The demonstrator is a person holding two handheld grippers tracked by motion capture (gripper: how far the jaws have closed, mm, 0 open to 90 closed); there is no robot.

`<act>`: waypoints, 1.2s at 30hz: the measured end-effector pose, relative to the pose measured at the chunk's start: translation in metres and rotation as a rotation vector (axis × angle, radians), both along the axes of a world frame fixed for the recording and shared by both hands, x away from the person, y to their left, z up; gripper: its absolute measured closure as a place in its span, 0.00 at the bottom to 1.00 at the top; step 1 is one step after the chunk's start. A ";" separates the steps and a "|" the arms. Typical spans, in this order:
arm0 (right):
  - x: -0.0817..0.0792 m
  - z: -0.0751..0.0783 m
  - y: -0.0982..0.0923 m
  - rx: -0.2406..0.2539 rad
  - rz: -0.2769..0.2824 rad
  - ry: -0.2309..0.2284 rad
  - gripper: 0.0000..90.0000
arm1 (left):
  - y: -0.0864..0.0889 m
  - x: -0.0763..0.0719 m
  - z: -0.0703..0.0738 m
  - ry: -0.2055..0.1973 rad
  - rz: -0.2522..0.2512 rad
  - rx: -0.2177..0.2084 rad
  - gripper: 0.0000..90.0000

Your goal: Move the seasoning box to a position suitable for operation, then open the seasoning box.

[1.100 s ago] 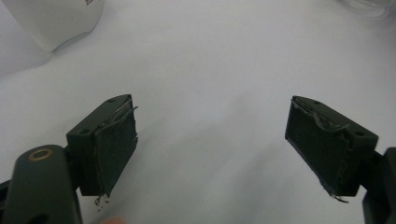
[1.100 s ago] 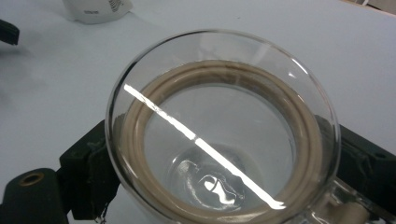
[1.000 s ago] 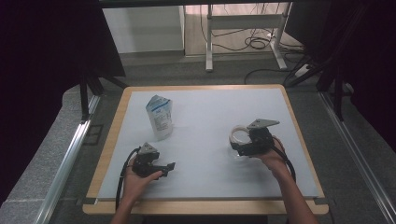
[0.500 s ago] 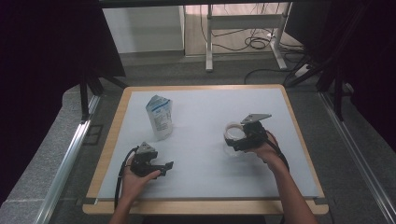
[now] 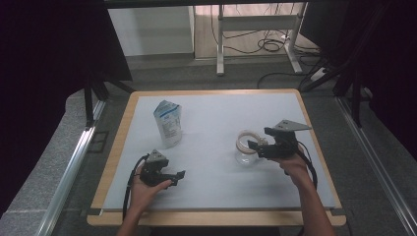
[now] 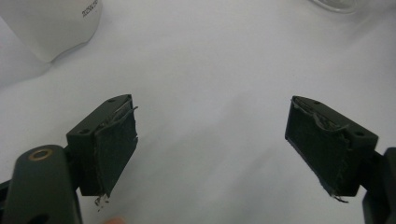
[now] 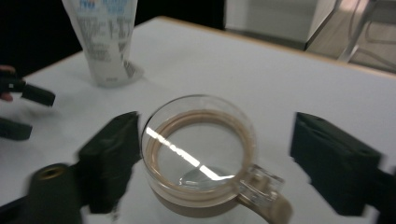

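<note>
A clear glass mug (image 5: 244, 145) with a tan rim and handle stands on the white table right of centre. My right gripper (image 5: 253, 147) is at its right side. In the right gripper view the mug (image 7: 201, 154) sits between the jaws of my right gripper (image 7: 215, 135), which have just been closing. The left jaw is at the glass wall and the right jaw stands apart, so no grip shows. My left gripper (image 5: 180, 174) rests low at the front left, and in its own view my left gripper (image 6: 210, 126) is open with bare table between its pads.
A white pouch (image 5: 168, 123) with blue print stands upright at the back left, also seen as the pouch (image 7: 105, 37) and pouch (image 6: 60, 23). The table (image 5: 211, 216) has a wooden rim. Cables trail from both grippers toward the front edge.
The right hand moved left at the mug, then back a little to the right. The left hand and the pouch have kept still.
</note>
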State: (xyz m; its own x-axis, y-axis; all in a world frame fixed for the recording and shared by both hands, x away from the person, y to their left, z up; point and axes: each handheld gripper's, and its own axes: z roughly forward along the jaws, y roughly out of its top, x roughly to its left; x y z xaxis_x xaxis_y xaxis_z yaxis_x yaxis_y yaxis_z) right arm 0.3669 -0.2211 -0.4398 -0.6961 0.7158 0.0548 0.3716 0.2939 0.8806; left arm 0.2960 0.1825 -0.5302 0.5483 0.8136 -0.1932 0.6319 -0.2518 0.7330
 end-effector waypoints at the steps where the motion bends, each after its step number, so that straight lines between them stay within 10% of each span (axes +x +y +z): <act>1: -0.003 0.001 -0.005 0.021 -0.014 -0.025 0.30 | 0.000 0.000 0.000 -0.001 0.000 0.001 0.19; 6: -0.015 -0.004 -0.025 0.091 -0.064 -0.068 0.58 | -0.002 -0.001 0.001 -0.009 0.003 0.005 0.19; 15: -0.009 -0.013 -0.035 0.062 -0.119 -0.042 0.99 | -0.005 -0.002 0.002 -0.017 -0.002 0.010 0.20; 36: -0.007 -0.016 -0.026 0.009 -0.138 -0.065 1.00 | -0.014 -0.006 0.008 -0.055 -0.001 -0.036 0.35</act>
